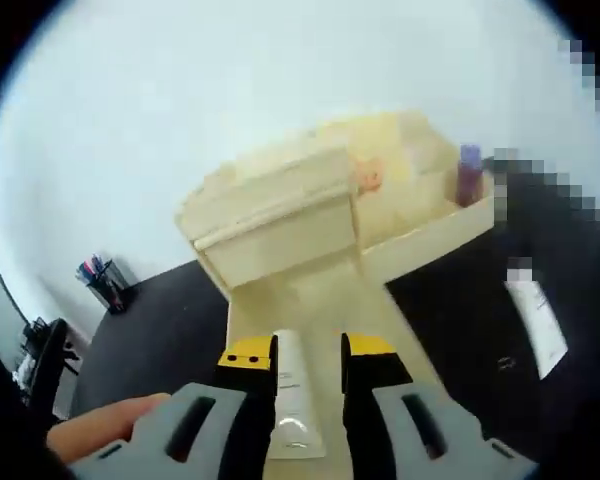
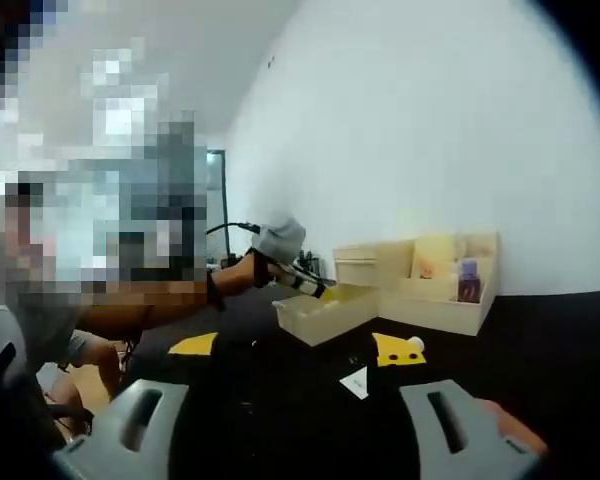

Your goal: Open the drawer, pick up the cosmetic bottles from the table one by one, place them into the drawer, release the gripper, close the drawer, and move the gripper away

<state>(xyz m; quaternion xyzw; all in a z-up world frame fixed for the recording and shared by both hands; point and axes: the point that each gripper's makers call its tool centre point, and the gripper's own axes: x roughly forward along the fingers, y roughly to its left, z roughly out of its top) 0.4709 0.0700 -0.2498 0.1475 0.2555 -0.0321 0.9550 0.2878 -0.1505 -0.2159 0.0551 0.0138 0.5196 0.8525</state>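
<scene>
The wooden organizer (image 1: 280,205) stands on a black table, its drawer (image 1: 315,300) pulled out toward me. In the left gripper view a white cosmetic tube (image 1: 292,395) lies lengthwise in the drawer between my left gripper's (image 1: 309,352) yellow-tipped jaws, which are open with bare wood showing beside the tube. A second white tube (image 1: 537,322) lies on the table to the right. In the right gripper view the left gripper (image 2: 315,285) hangs over the open drawer (image 2: 325,312). My right gripper (image 2: 290,410) is low over the table, jaws spread wide and holding nothing.
A purple bottle (image 1: 469,172) (image 2: 468,280) and a pink item (image 1: 368,178) stand in the organizer's open compartments. A pen cup (image 1: 105,282) is at the table's far left. Yellow pieces (image 2: 192,344) (image 2: 392,352) and a white tag (image 2: 355,382) lie on the table (image 2: 540,340).
</scene>
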